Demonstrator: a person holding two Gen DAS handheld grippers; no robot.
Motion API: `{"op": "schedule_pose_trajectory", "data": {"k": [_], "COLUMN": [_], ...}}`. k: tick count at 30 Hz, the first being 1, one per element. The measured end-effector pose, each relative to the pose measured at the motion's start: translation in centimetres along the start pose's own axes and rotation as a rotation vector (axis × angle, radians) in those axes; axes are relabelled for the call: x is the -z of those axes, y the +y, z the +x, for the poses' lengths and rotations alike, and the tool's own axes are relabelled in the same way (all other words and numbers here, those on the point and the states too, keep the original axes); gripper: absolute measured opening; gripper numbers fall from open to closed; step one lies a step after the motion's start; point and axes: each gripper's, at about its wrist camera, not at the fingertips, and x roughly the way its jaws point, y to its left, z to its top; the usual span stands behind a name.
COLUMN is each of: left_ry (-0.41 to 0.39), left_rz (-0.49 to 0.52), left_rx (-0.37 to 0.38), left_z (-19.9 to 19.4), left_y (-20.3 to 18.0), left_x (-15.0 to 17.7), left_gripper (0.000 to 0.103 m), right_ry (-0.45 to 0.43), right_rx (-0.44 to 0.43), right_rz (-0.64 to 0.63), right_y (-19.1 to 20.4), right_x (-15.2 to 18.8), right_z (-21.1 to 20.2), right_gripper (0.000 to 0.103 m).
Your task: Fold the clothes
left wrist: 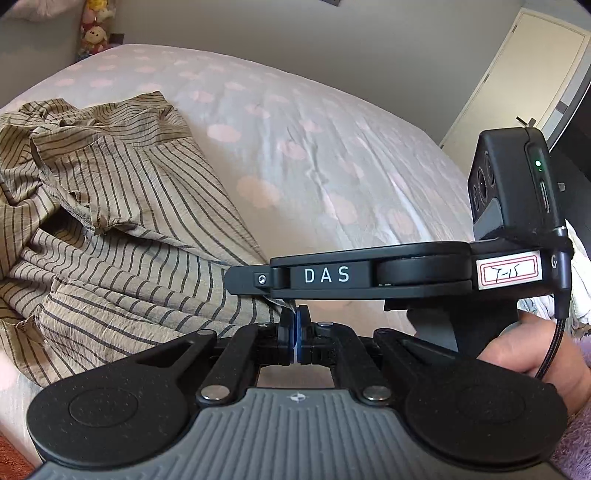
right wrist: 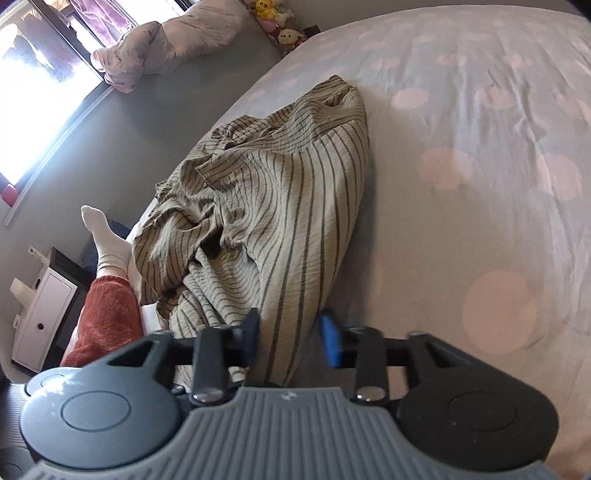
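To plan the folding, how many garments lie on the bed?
1. A striped garment lies crumpled near the edge of the bed, under the open right gripper. More may lie outside both views.

One striped garment (right wrist: 280,206) lies on one bed (right wrist: 480,147), with two grippers in view, left (left wrist: 295,325) and right (right wrist: 291,338), one white door (left wrist: 517,92) and one white sock (right wrist: 99,236).

A bed (right wrist: 480,229) covered in a pale sheet with pink dots fills the room, with plush toys (right wrist: 280,26) at its far corner, a bundled duvet (right wrist: 155,51) by the bright window (right wrist: 33,110), a white cabinet (right wrist: 40,317) and a closed door (left wrist: 517,85).
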Motion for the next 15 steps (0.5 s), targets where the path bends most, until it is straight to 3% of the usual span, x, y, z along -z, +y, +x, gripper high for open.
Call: {"op": "schedule_pose_trajectory", "data": {"k": [1,3,10,15], "left_ry": [-0.002,-0.005,-0.002,0.047], "left_rz": [0.006,0.017,0.095,0.096], "left_rx": [0.008,0.024,0.15,0.152], "left_z": [-0.1,-0.3,-1.1,-1.1], "left_y": [-0.2,-0.6,-3.9,-3.3], "left_x": [0.0,-0.1,-0.9,-1.3], "left_gripper": [0.0,0.0,0.0,0.001], "right_ry": [-0.005,-0.016,-0.058,-0.049], "right_rx": [0.018,0.053,0.166,0.228], "right_rz": [-0.018,-0.054,-0.133,-0.083], "right_y": [0.2,0.5,0.4,-2.1], "right_x": [0.1,0.2,0.9,1.8], "right_z": [-0.3,-1.0,-4.7,-6.9], "right_gripper": [0.022,0.008,0.005,0.005]}}
